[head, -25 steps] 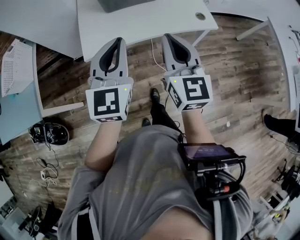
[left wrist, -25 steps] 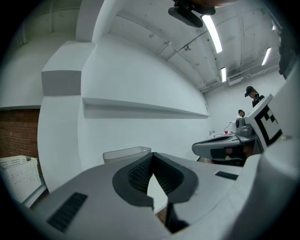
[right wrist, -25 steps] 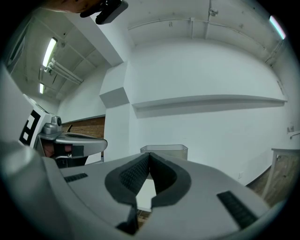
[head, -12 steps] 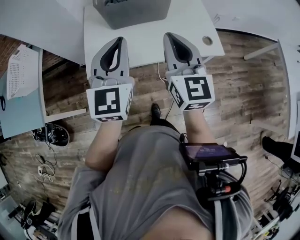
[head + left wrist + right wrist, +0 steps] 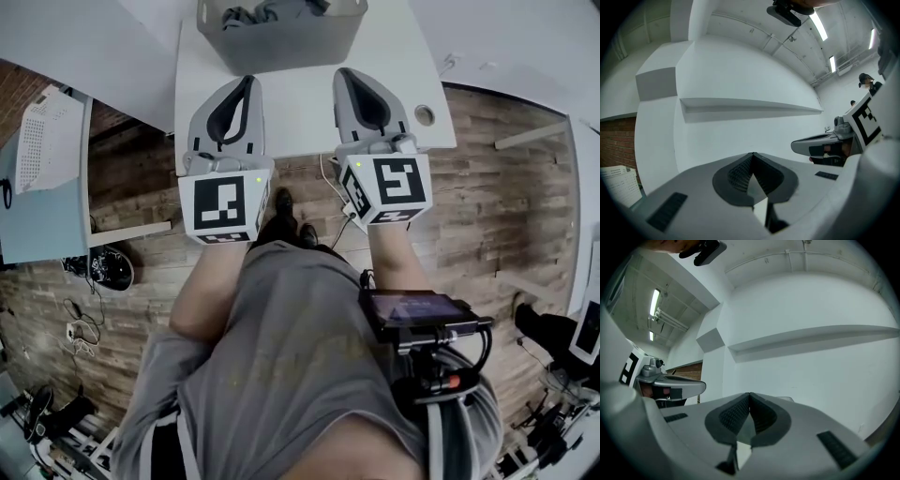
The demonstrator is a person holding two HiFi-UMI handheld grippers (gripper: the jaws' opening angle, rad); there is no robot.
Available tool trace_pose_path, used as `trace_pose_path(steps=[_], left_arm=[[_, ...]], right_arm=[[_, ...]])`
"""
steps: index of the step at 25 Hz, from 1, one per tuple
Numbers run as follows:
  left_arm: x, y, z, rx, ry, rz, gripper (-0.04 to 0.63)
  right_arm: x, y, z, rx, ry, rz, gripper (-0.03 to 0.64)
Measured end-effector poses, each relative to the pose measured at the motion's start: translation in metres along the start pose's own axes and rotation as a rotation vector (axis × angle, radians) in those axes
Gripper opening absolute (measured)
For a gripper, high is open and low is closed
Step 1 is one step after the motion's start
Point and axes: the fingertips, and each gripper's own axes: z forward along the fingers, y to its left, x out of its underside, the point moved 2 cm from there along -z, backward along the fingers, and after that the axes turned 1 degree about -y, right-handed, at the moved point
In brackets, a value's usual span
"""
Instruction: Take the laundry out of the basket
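Both left gripper (image 5: 752, 155) and right gripper (image 5: 749, 394) clench empty; only the head view shows basket (image 5: 281, 49) and laundry (image 5: 267, 13).

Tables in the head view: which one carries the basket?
The middle table, straight ahead of the left gripper and right gripper. The basket stands on its far part; a round hole marks its near right corner.

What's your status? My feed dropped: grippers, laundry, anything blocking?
Left gripper shut, empty; right gripper shut, empty. Laundry in basket on white table ahead, untouched. Nothing seen blocking.
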Motion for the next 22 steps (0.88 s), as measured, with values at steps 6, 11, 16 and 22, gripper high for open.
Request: trace_pose_path(steps=[6,11,16,22], left_arm=[[0.01,0.018,0.025,-0.023,0.004,-0.004,0.008],[0.026,0.049,0.055,-0.06,0.024,-0.021,0.008],[0.031,0.082,0.097,-0.085,0.03,-0.031,0.008],[0.027,0.12,0.146,-0.066,0.017,-0.056,0.008]], right_arm=[[0.008,-0.007,0.032,-0.024,0.008,-0.003,0.008],[0.009,-0.016,0.079,-0.052,0.008,-0.014,0.008],[0.005,-0.028,0.134,-0.074,0.002,-0.017,0.008],[0.0,-0.047,0.192,-0.061,-0.006,-0.013,0.008]])
